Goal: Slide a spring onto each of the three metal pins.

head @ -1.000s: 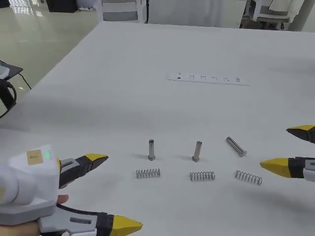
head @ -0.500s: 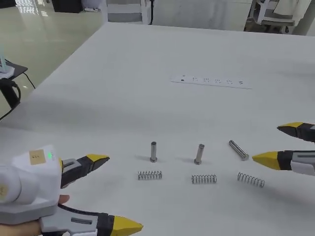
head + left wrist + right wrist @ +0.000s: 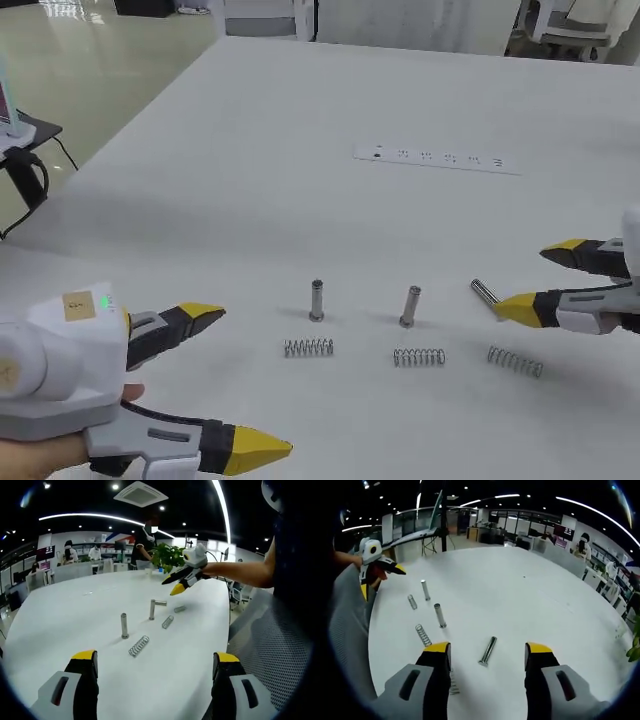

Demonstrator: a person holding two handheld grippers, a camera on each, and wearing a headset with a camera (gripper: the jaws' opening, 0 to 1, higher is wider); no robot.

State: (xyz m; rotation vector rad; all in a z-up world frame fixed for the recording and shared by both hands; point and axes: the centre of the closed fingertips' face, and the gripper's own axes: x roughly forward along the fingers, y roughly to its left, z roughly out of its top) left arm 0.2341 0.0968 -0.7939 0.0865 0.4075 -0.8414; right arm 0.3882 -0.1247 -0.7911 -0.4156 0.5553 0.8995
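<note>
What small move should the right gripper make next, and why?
Probably ease the right gripper forward and close on the lying pin, to stand it up or hold it for threading. The jaws are open, and that pin lies flat just ahead, in line with the gap. The left pin and middle pin stand upright. The nearest spring lies loose beside it.

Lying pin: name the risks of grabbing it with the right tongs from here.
1. The lying pin is round and flat on the smooth table; in line with the open right tongs, it could roll or squirt out when pinched.
2. The right spring lies close beside those tongs; a sweep may knock it away.
3. The middle pin stands free nearby and could topple if bumped.
</note>
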